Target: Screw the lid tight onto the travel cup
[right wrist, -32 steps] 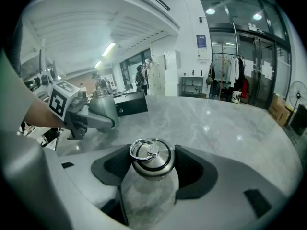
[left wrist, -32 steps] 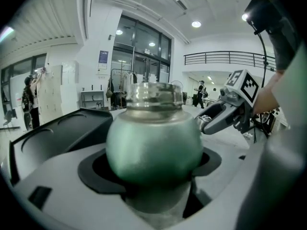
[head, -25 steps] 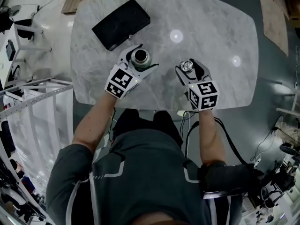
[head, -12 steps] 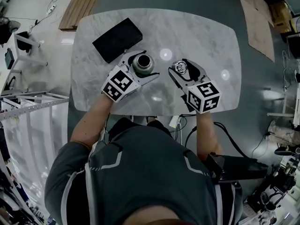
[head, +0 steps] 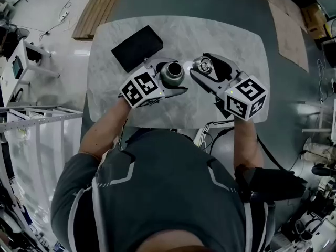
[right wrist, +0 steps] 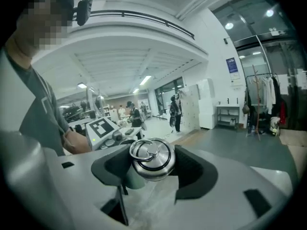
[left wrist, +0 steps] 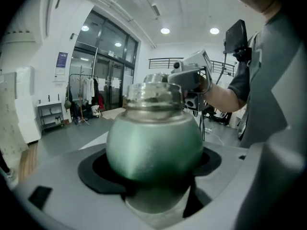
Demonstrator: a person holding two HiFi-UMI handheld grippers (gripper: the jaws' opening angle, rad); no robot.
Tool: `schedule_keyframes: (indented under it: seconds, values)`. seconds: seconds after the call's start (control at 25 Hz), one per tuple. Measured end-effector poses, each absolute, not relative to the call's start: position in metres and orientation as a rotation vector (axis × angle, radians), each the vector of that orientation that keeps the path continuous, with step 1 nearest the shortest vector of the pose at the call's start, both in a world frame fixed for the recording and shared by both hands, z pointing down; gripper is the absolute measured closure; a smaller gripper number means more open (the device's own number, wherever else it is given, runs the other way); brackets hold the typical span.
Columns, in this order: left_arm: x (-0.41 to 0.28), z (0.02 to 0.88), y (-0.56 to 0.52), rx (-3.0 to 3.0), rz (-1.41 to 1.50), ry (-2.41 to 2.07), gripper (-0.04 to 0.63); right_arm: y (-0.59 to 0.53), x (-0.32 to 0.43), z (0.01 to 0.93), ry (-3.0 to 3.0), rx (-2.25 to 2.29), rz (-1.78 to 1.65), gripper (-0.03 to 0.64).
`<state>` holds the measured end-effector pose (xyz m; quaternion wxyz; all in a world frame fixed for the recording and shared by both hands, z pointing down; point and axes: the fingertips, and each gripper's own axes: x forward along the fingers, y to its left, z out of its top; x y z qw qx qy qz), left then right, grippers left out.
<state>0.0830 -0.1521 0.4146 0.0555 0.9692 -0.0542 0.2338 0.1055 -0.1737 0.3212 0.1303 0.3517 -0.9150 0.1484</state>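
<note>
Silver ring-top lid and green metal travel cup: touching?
Apart. Head view shows bare marble table between the silver ring-top lid and the green metal travel cup.

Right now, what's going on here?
A person holds a hand-held gripper in each hand over the table. The left hand-held gripper grips the green cup, its mouth open; the right hand-held gripper grips the steel lid. Cup and lid are side by side, apart: the lid is not yet on.
</note>
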Motion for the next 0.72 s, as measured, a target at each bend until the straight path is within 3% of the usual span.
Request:
schedule_keyframes:
  seconds: [0.32, 0.72]
  values:
    - [0.086, 0.371, -0.139, 2.954, 0.771, -0.082, 0.199, -0.151, 0.069, 0.254, -2.797, 0.693, 0.361, 0.324]
    - [0.085, 0.363, -0.121, 2.958, 0.774, 0.139, 0.198, -0.142, 0.032, 0.255, -2.764, 0.464, 0.284, 0.324]
